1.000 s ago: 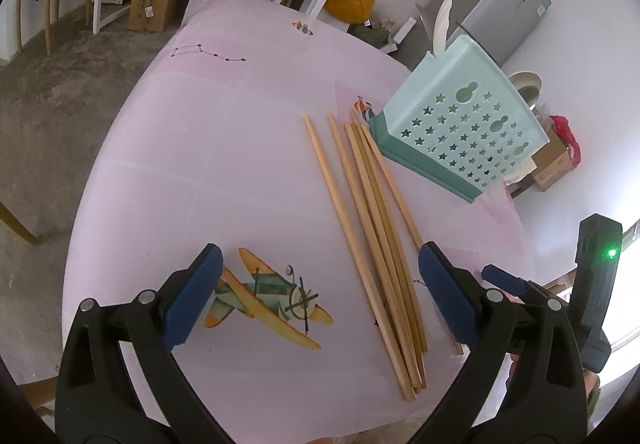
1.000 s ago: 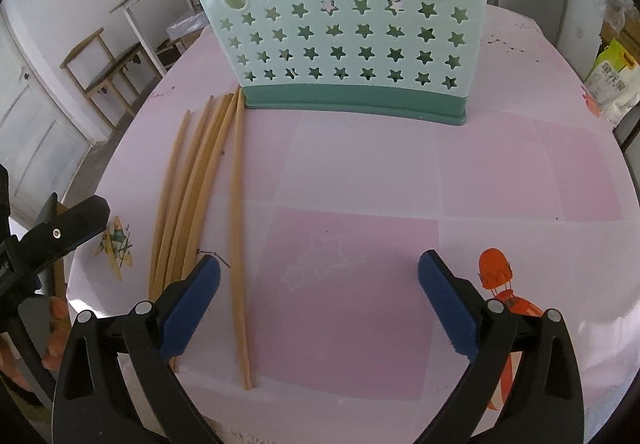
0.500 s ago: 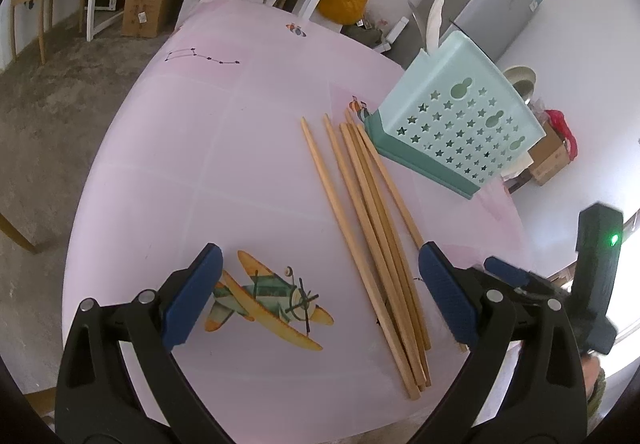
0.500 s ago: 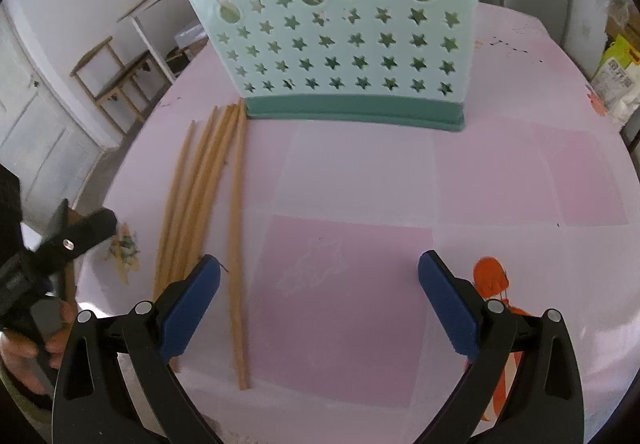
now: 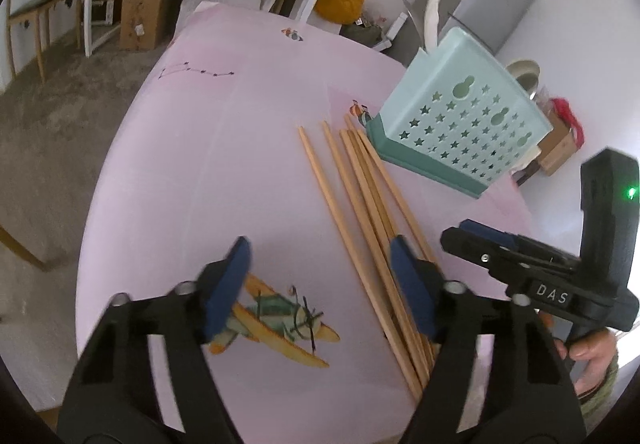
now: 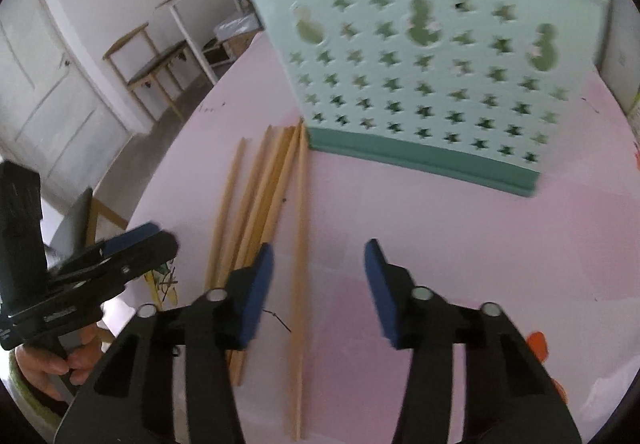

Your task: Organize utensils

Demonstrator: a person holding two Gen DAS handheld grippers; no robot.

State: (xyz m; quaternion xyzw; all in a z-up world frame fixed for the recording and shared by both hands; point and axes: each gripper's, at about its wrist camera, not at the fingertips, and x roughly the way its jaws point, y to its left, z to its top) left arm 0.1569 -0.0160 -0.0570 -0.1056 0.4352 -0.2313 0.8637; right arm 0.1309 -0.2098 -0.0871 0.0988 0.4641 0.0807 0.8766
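Chopsticks [image 6: 276, 187] lying flat on the pink worktop [image 5: 208, 171], long axes running straight ahead toward the teal holder [image 6: 436, 83]. Nearest to the right gripper [image 6: 318, 284]: one stick just inside its left pad. Left gripper [image 5: 320, 284] hovering left of the bundle. Versus a second ago, both pairs of jaws narrower and closing, clamping nothing.

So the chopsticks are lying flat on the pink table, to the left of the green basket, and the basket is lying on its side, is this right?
Not quite. The basket stands upright on its darker base; the right wrist view shows this. The rest holds: the chopsticks lie flat on the pink table, left of the basket.
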